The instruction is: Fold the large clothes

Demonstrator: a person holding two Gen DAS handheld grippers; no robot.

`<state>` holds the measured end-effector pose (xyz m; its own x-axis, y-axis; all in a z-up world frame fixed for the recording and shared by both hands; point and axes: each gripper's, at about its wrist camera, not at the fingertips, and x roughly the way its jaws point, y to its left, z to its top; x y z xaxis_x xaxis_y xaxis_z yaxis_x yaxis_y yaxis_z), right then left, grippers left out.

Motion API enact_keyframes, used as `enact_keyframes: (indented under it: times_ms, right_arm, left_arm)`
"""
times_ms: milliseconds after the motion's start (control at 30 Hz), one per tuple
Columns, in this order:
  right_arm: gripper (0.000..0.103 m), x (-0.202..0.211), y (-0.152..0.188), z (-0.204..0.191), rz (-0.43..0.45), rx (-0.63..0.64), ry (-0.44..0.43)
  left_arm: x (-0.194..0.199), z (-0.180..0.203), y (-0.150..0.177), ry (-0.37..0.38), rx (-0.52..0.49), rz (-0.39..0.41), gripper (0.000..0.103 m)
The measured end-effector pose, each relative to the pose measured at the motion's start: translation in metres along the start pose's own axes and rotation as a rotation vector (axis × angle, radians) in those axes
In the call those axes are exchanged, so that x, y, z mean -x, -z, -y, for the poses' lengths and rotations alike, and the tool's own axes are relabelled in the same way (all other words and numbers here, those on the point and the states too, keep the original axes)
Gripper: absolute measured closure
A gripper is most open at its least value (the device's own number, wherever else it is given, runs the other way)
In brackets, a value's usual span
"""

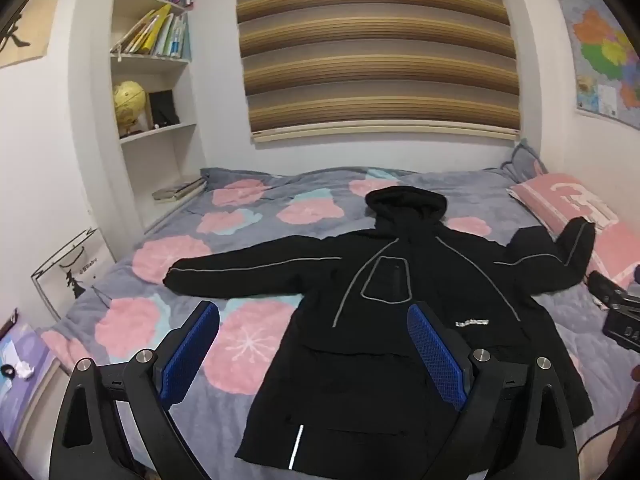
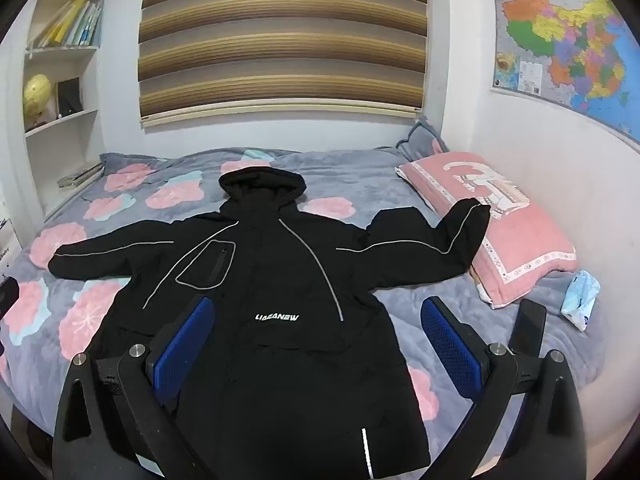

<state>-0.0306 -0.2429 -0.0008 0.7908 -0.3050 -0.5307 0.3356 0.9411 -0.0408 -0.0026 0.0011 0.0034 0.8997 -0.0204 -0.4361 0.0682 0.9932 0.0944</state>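
Black hooded jacket (image 1: 400, 320) spread face-up on the bed (image 1: 248, 344), hood away, hem nearest, sleeves out sideways; left gripper (image 1: 314, 344) and right gripper (image 2: 320, 340) both spread wide and empty above the hem, left sleeve (image 1: 240, 276) nearer the left.

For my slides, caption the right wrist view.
Open right gripper above a black jacket spread flat on the bed.

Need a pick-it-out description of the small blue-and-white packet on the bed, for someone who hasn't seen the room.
Start at the bed with the grey, pink-flowered cover, then go to the pink pillow on its right side, under the wall map. The packet lies just beyond the pillow's near corner, against the wall: small, crinkled, pale blue and white.
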Motion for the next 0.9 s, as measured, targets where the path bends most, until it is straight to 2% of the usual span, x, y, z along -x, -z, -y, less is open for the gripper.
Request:
enact_keyframes:
  times_ms: [67, 133, 167, 267, 300, 433, 533, 633, 900]
  right_arm:
    - [0.0, 0.002, 0.0, 0.0, -0.001, -0.005, 0.006]
    - [0.0, 0.005, 0.0, -0.001, -0.001, -0.01, 0.006]
    - [0.0, 0.007, 0.001, -0.002, -0.001, -0.012, 0.007]
    - [0.0, 0.016, 0.003, -0.007, 0.004, -0.02, 0.012]
    - [0.0, 0.011, 0.006, -0.016, 0.003, 0.012, -0.029]
    - [0.0, 0.029, 0.007, -0.021, 0.011, 0.023, -0.042]
    - [0.0, 0.035, 0.007, -0.023, 0.007, 0.03, -0.046]
    - [0.0, 0.045, 0.009, -0.028, 0.011, 0.038, -0.043]
    - [0.0, 0.048, 0.013, -0.036, 0.01, 0.064, -0.027]
  left_arm:
    - [0.009, 0.006, 0.002, -0.009, -0.022, 0.025, 0.008]
    - [0.008, 0.01, 0.001, 0.004, -0.032, -0.013, 0.008]
    - [0.01, 0.005, 0.002, 0.027, -0.006, -0.019, 0.008]
    - [0.019, 0.004, 0.004, 0.034, 0.009, -0.013, 0.008]
    - [0.02, -0.001, 0.005, 0.04, 0.015, -0.016, 0.008]
    - [0.035, -0.007, 0.01, 0.079, 0.033, 0.008, 0.008]
    - [0.044, -0.014, 0.014, 0.08, 0.043, 0.023, 0.008]
    - [0.047, -0.018, 0.016, 0.071, 0.046, 0.027, 0.008]
    - [0.045, -0.024, 0.022, 0.113, 0.064, 0.03, 0.008]
